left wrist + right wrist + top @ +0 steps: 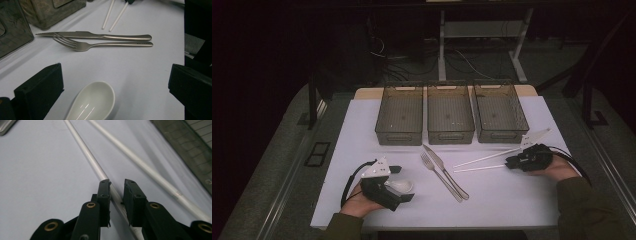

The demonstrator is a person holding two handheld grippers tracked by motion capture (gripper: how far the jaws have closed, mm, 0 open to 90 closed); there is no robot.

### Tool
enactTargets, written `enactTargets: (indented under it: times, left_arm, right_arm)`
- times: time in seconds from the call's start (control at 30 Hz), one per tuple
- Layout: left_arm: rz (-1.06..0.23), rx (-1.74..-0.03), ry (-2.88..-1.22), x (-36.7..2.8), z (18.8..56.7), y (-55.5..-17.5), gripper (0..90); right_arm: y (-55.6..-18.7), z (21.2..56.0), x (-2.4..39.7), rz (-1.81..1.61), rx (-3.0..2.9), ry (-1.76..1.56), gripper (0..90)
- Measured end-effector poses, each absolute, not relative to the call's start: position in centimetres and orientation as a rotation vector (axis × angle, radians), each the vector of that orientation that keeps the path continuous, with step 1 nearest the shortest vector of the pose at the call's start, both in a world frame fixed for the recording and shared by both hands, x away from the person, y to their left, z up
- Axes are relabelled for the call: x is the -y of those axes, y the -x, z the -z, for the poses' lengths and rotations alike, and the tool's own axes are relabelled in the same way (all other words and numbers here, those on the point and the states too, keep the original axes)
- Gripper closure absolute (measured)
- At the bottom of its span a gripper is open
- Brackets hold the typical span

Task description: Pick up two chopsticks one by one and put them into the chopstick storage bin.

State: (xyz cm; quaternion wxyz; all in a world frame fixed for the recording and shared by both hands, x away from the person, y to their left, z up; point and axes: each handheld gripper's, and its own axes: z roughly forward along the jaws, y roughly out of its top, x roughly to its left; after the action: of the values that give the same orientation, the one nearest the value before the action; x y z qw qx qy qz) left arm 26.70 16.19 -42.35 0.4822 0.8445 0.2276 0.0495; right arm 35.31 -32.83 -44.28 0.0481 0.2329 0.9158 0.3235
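A white ceramic spoon (403,186) (92,102) lies on the white table between the wide-apart jaws of my left gripper (401,183) (115,68), which is open and does not touch it. Two white chopsticks (482,159) (477,169) lie at the right. My right gripper (509,162) (117,183) straddles the end of the nearer chopstick (85,152), its jaws close together with a thin gap beside the stick, so it is open. The other chopstick (140,162) lies just outside the jaws. A steel knife (444,170) (100,35) and fork (437,172) (100,45) lie side by side mid-table.
Three empty dark mesh bins (399,136) (451,136) (503,134) stand in a row at the back of the table. Free white surface lies along the front edge and at the far left.
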Motion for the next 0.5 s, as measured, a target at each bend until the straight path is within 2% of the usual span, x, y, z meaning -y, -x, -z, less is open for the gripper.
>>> enactTargets:
  times: [0.5]
  left_arm:
    - [-0.114, -0.547, -2.062, -16.1, 42.3, -26.6, 0.0]
  right_arm:
    - [-32.5, 43.7, 32.1, -0.883, -2.875, -0.564, 79.0]
